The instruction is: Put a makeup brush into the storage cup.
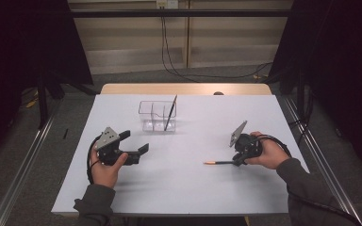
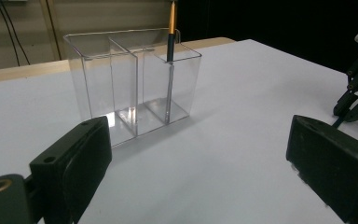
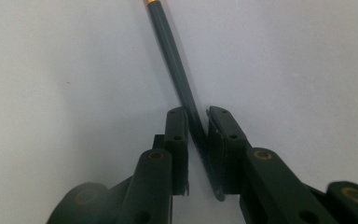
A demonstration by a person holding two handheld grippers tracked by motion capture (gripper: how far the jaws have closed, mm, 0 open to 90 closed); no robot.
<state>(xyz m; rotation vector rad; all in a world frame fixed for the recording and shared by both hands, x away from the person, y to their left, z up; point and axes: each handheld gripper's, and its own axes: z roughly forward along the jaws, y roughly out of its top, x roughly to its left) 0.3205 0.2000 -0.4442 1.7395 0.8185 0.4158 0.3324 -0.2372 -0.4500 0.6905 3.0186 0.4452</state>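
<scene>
- White bench top (image 1: pixel 179 179) is seen under dark surroundings, with a wooden edge and cables on the floor behind it.
- Between the jaws of the right gripper (image 3: pixel 198 126) a dark pencil (image 3: pixel 175 60) is clamped; the jaws stand narrow, pressed on its shaft near one end.
- The pencil's long axis runs straight out ahead of those jaws, its orange-tipped end farthest from them; in the high view it lies low and nearly level over the bench, pointing toward the left gripper (image 1: pixel 134 143).
- The left gripper's jaws are held wide with nothing between them.
- A clear compartmented holder (image 1: pixel 158 115) stands ahead of both sets of jaws, well apart from the held pencil; a second pencil (image 2: pixel 171 32) is already leaning in one end compartment.
- Judged from this, the held pencil must be tipped upright before it can be lowered in; the right hand (image 1: pixel 271 153) is the one carrying it.
</scene>
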